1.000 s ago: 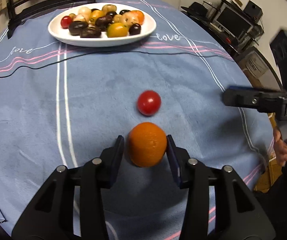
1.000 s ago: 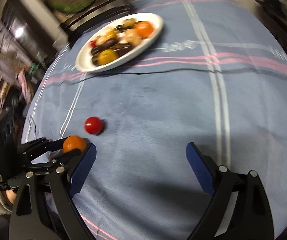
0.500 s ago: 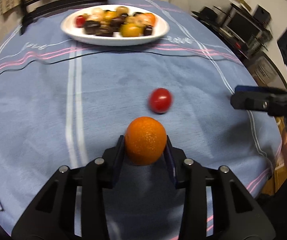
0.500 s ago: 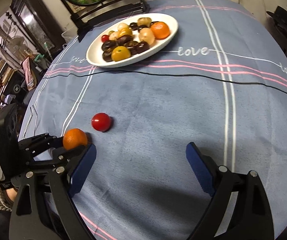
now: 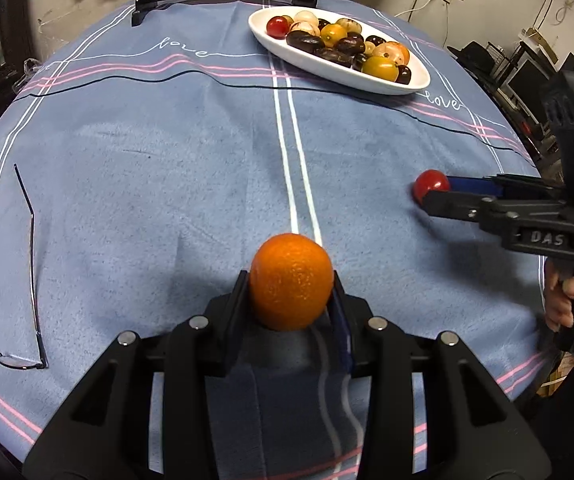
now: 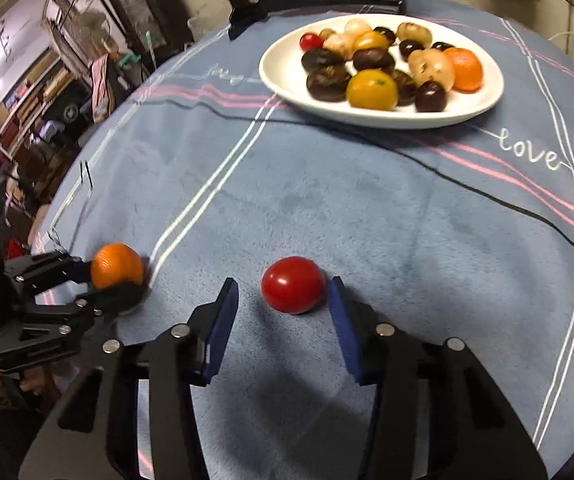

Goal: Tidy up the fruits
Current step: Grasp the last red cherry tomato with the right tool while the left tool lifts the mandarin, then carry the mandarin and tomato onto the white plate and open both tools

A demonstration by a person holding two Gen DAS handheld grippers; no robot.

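Two fruits remain short of the white plate point(image 6: 483, 110) — leftmost, the left tool point(image 5: 291, 300) clamps the orange point(image 5: 291, 282); right of it, the right tool point(image 6: 283, 296) is closing around the untouched red tomato point(image 6: 293, 285) — next comes a clear carry across open surface point(image 5: 167, 180) to the plate.

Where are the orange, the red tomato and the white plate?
orange point(image 5: 291, 280): left wrist view, middle of its peel.
red tomato point(image 6: 293, 285): right wrist view, centre of its skin.
white plate point(image 6: 483, 100): right wrist view, bare rim.
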